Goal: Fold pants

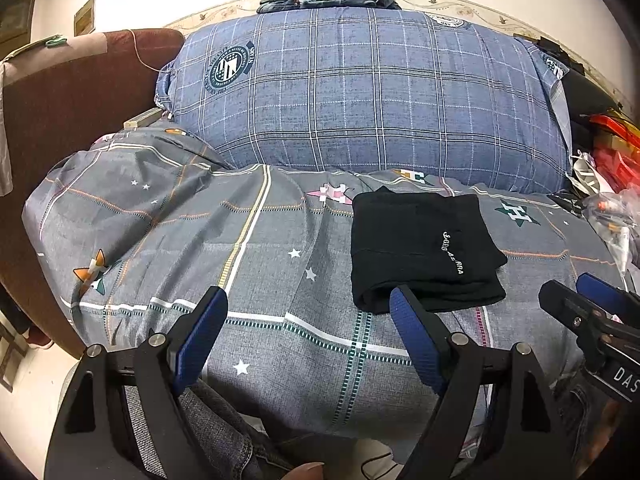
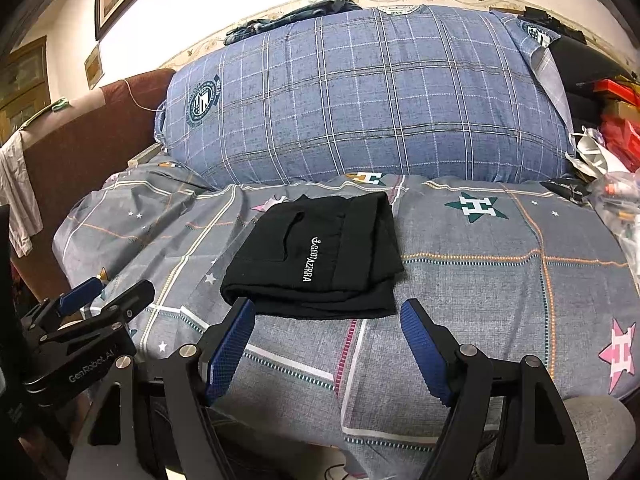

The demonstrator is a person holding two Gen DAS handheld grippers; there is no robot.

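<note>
Black pants (image 1: 420, 248) lie folded into a flat rectangle on the grey star-patterned bed sheet (image 1: 200, 240), white lettering facing up. In the right wrist view the pants (image 2: 316, 260) sit just beyond the fingertips. My left gripper (image 1: 308, 296) hovers open over the sheet, its right fingertip near the bundle's front left corner, nothing between the blue pads. My right gripper (image 2: 326, 308) is open too, empty, its jaws in front of the bundle's near edge. The right gripper (image 1: 580, 292) shows at the right edge of the left wrist view, and the left gripper (image 2: 104, 292) at the left of the right wrist view.
A big blue plaid pillow (image 1: 360, 92) lies behind the pants, with dark clothes (image 1: 328, 0) on top. A brown headboard (image 1: 60, 120) stands at the left. Red boxes and plastic bags (image 1: 612, 168) crowd the right side. A leg in grey trousers (image 2: 592, 432) shows at lower right.
</note>
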